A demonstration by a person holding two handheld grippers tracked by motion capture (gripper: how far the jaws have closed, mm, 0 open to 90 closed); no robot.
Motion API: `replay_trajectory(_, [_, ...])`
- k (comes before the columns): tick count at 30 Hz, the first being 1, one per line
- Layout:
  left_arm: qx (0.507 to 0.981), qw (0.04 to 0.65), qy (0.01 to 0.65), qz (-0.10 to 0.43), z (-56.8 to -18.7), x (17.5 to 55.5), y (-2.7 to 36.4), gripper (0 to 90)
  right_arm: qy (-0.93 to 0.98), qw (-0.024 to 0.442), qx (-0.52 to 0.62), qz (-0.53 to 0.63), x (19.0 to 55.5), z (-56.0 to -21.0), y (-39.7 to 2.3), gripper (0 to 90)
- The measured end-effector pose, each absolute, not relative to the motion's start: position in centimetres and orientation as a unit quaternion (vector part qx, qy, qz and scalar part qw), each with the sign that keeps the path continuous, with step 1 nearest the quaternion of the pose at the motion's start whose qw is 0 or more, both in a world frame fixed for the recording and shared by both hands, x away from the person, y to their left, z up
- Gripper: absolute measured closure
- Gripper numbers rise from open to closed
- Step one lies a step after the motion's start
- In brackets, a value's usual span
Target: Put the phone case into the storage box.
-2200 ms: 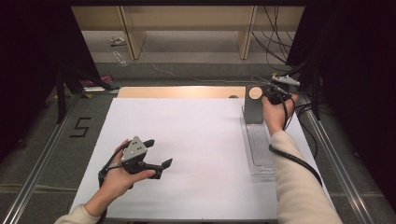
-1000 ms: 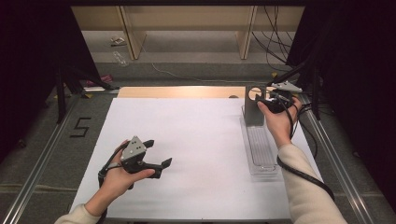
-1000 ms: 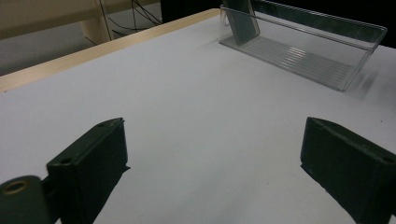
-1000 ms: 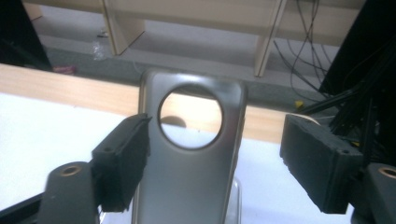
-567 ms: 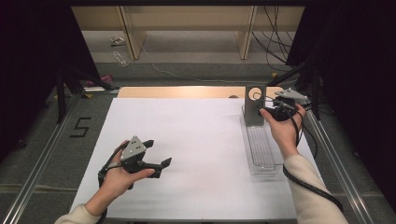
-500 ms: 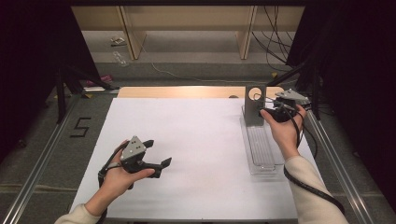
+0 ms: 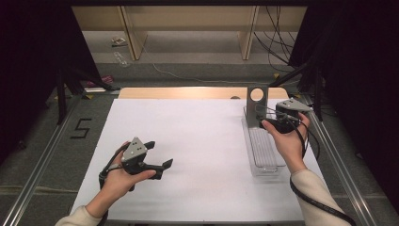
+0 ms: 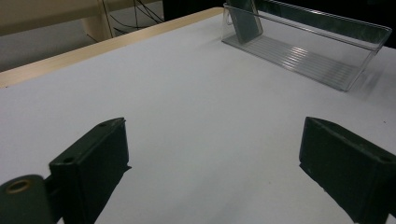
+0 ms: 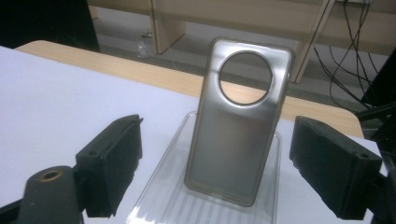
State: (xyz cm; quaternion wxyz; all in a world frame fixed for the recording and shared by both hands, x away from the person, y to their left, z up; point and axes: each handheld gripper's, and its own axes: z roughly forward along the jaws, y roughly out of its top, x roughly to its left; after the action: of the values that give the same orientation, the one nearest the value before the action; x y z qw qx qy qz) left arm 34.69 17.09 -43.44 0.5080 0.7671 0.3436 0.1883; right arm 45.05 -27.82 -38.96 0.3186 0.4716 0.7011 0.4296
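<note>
Translucent grey plastic makes up the phone case (image 9: 240,121), which is propped upright at the far end of the clear tray (image 7: 263,155); it is judged light, flexible and slick, best pinched by its side edges. The right gripper (image 9: 229,163) is held just before it with jaws just opened wide and nothing between them, while the left gripper (image 7: 153,155), well apart from the tray, is also held open and empty.

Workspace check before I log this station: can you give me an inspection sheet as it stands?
Surface: white table sheet, bare in the middle.
Job's things: grey phone case stands upright, leaning at the far end of the clear tray.
Clutter: nothing seen.
Grippers: left tongs open, holding nothing; right tongs open, case between the jaws, untouched; they have just been opening.
Cables: black cable along the right sleeve.
Surroundings: wooden shelving, dark curtains.
</note>
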Motion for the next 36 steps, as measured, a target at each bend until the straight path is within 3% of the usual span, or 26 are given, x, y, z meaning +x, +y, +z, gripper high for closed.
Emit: replay_trajectory(36, [0.764, 0.509, 0.349, 0.187, -43.5, 34.9, 17.3, 8.2, 0.734, 0.259, 0.429, 0.459, 40.3, -40.5, -27.7, 16.8])
